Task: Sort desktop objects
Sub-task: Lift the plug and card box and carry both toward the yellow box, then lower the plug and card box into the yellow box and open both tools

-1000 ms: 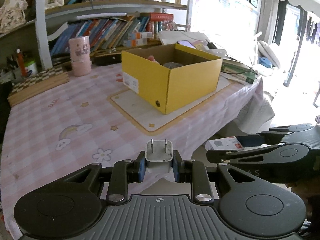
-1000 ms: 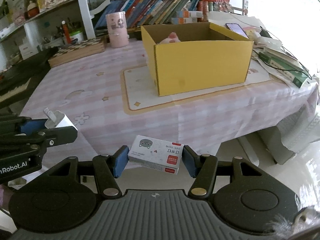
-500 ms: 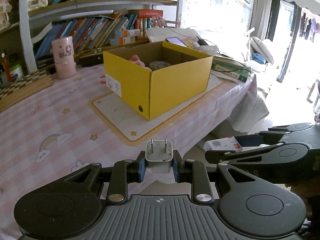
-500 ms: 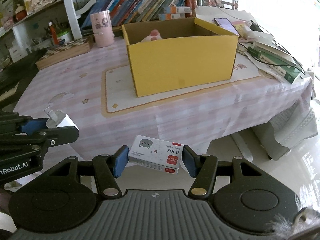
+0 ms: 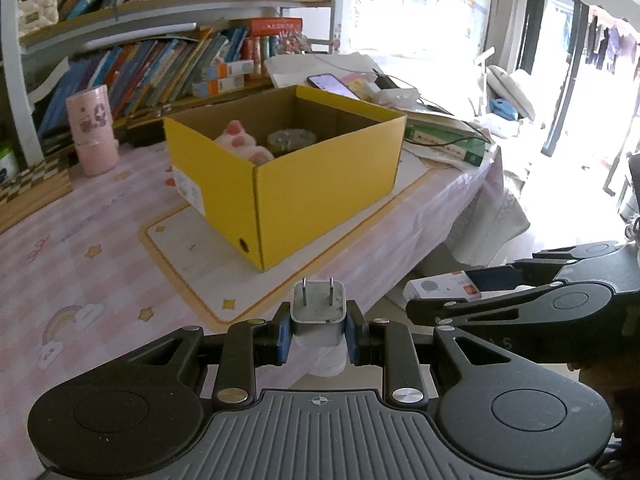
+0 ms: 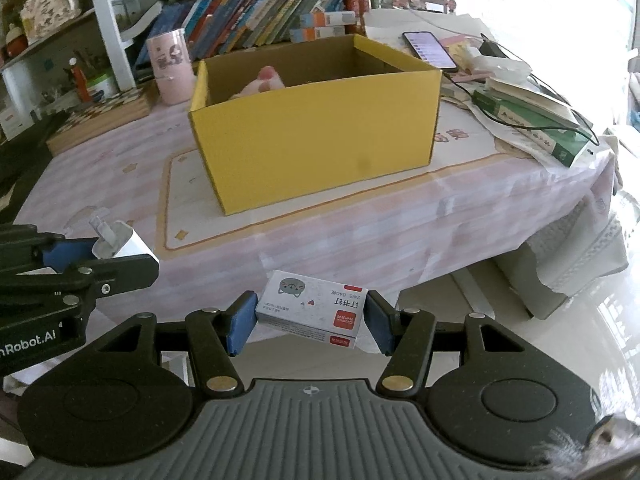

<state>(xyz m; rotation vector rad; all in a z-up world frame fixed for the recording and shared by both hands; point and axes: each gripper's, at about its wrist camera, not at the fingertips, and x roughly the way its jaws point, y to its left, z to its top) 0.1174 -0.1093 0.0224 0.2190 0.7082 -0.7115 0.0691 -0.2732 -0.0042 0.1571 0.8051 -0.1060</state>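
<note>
1. Beyond both grippers stands the yellow box (image 5: 288, 176) on a cream mat (image 5: 188, 248), on the table with the pink checked cloth (image 5: 72, 264); it fills more of both views than a second ago, so both hands have carried their loads closer to it; its open top now shows a pink soft toy (image 5: 242, 146) and a round tin (image 5: 290, 138) already inside.

2. Left gripper (image 5: 319, 334): its tongs are clamped on a white plug (image 5: 318, 312), prongs pointing up and forward; the grip looks the same as in the earlier pictures; the plug hangs over the near edge of the table, short of the box.

3. Right gripper (image 6: 310, 322): its tongs are clamped on a small white staple box (image 6: 312, 308), held flat by its two ends; it too is short of the table edge, and its hold has not shifted.

4. What differs from a second ago: the pink cup (image 5: 92, 128) and the checkered board (image 5: 32, 184) have slid toward the left edge of the left view, and the box sits more central and larger; the phone (image 6: 430, 48) and green book (image 6: 532, 124) to its right have not moved on the table.

5. Meaning for the task, as a judgement: the carry is well along, and dropping both items into the box looks like the step in hand; whether the grippers are high enough to clear the near wall is hard to tell through the fisheye lens.
</note>
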